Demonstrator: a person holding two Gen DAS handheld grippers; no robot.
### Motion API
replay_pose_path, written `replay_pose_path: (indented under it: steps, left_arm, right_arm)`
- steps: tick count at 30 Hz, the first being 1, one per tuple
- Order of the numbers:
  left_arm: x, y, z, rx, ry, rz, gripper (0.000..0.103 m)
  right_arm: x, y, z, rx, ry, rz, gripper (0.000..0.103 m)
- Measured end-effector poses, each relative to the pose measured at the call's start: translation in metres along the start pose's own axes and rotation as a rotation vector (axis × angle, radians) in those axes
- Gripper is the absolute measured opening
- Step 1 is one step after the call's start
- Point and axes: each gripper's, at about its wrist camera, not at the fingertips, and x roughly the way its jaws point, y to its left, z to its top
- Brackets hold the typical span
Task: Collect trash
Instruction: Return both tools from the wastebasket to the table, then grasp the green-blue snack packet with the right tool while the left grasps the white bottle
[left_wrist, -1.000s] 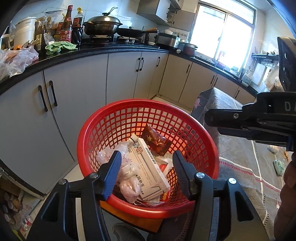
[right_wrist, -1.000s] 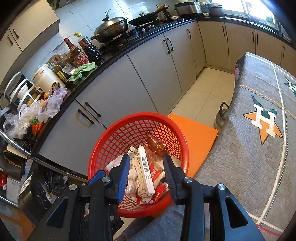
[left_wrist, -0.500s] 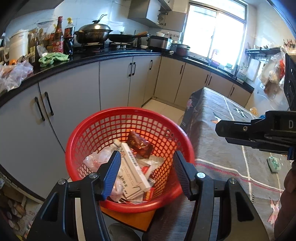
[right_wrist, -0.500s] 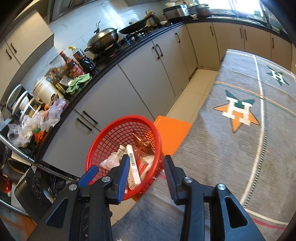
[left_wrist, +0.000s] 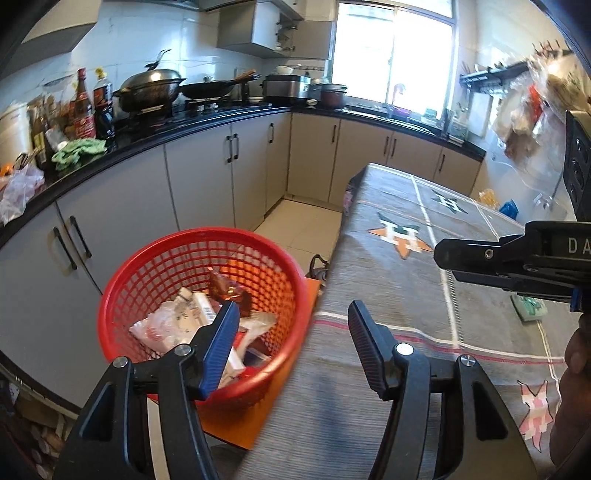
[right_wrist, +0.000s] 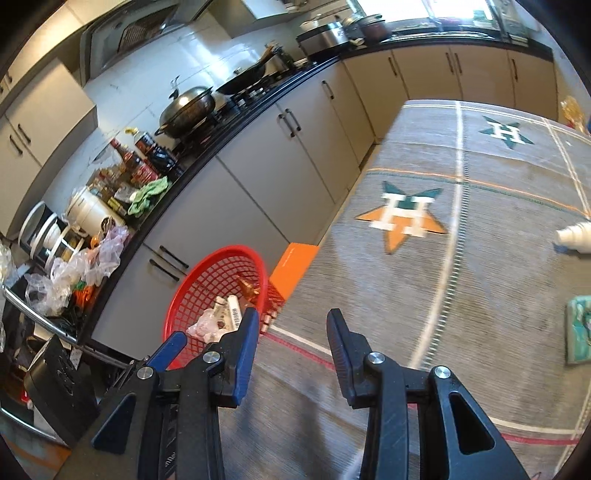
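Tongs swing from basket back to table

Trash already fills the red basket (left_wrist: 199, 306), which sits low at the near left edge of the table (left_wrist: 406, 295) on an orange stool: a white barcoded box, a brown shiny wrapper and a crumpled clear bag. A second ago both tongs hung right over it; now the view has slid right, onto the grey star-patterned cloth. The left tongs (left_wrist: 291, 339) are opening with nothing between the fingers, and the right tongs (right_wrist: 291, 343) stand partly open and empty. That reads as a drop completed and a search for the next piece. Candidates lie to the right: a green packet (right_wrist: 580, 328) near the edge, and a white tipped-over cup (right_wrist: 574, 238) farther off.
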Motion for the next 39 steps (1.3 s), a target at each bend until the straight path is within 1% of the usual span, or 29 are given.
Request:
replay_pose_path:
  steps: [5, 9, 13, 15, 16, 19, 23, 25, 30, 32, 33, 35, 37, 39]
  left_arm:
    - [-0.004, -0.038, -0.001, 0.076, 0.014, -0.037, 0.062]
    - [-0.007, -0.075, -0.003, 0.144, 0.027, -0.077, 0.065]
    - [-0.006, -0.112, -0.004, 0.197, 0.064, -0.150, 0.065]
    - [-0.005, -0.131, -0.005, 0.223, 0.081, -0.177, 0.065]
    - [-0.006, -0.142, -0.005, 0.241, 0.083, -0.187, 0.065]
    - [-0.007, -0.161, -0.008, 0.270, 0.086, -0.208, 0.066]
    - [-0.005, -0.184, -0.012, 0.316, 0.103, -0.229, 0.066]
    - [-0.005, -0.187, -0.014, 0.330, 0.108, -0.234, 0.066]
    - [-0.001, -0.189, -0.018, 0.335, 0.120, -0.240, 0.066]
    - [0.001, -0.188, -0.017, 0.327, 0.126, -0.244, 0.066]
    - [0.002, -0.186, -0.017, 0.325, 0.126, -0.244, 0.066]
    - [0.003, -0.182, -0.017, 0.313, 0.132, -0.247, 0.066]
    - [0.004, -0.178, -0.016, 0.301, 0.135, -0.249, 0.066]
    - [0.007, -0.176, -0.014, 0.291, 0.142, -0.244, 0.066]
  right_arm:
    - [-0.030, -0.038, -0.003, 0.054, -0.045, -0.012, 0.042]
    - [-0.058, -0.078, -0.006, 0.112, -0.088, -0.040, 0.042]
    - [-0.090, -0.127, -0.007, 0.177, -0.135, -0.071, 0.042]
    - [-0.103, -0.152, -0.004, 0.202, -0.150, -0.097, 0.045]
    - [-0.107, -0.165, 0.000, 0.211, -0.147, -0.114, 0.047]
    - [-0.113, -0.198, 0.010, 0.226, -0.137, -0.158, 0.047]
    - [-0.103, -0.227, 0.022, 0.219, -0.090, -0.185, 0.047]
    - [-0.096, -0.238, 0.024, 0.215, -0.058, -0.191, 0.047]
    - [-0.089, -0.246, 0.015, 0.213, -0.002, -0.147, 0.049]
    - [-0.091, -0.240, 0.007, 0.195, 0.017, -0.130, 0.053]
    - [-0.092, -0.236, 0.003, 0.177, 0.030, -0.121, 0.055]
    - [-0.096, -0.226, -0.010, 0.122, 0.064, -0.109, 0.064]
    - [-0.098, -0.212, -0.023, 0.050, 0.096, -0.105, 0.066]
    - [-0.100, -0.200, -0.033, -0.025, 0.102, -0.150, 0.067]
